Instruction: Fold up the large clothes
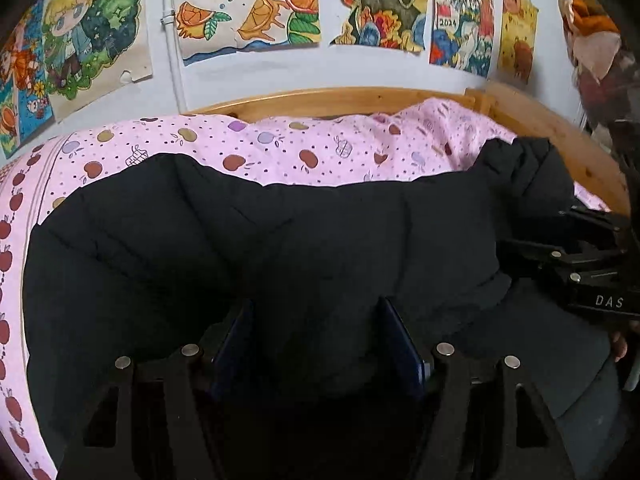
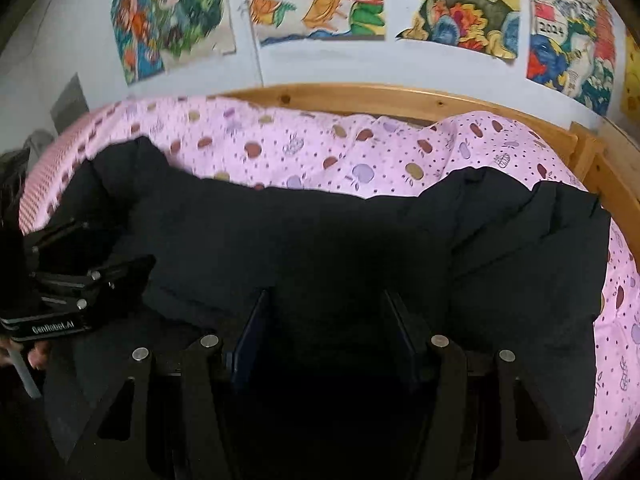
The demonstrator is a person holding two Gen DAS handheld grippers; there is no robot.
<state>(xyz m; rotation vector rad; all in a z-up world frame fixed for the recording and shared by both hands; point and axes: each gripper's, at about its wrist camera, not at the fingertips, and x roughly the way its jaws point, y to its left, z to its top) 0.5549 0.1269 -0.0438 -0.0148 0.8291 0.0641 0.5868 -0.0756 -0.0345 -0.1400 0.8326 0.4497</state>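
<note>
A large black puffy jacket (image 1: 248, 248) lies spread across the pink bed sheet (image 1: 280, 148), and it also fills the middle of the right wrist view (image 2: 320, 240). My left gripper (image 1: 316, 320) hangs just over the jacket's near part with its jaws apart. Black fabric bulges between the blue pads (image 1: 400, 336), and no pad presses on it. My right gripper (image 2: 324, 312) is open in the same way over the jacket's right half. Each gripper shows in the other's view: the right one (image 1: 532, 248) at the right edge, the left one (image 2: 120, 268) at the left edge.
A wooden bed frame (image 1: 360, 98) runs along the far side and the right corner (image 2: 592, 160). Colourful drawings (image 1: 248, 8) hang on the wall behind. A person's fingers (image 2: 38, 356) hold the left gripper's handle. Pink sheet lies bare beyond the jacket.
</note>
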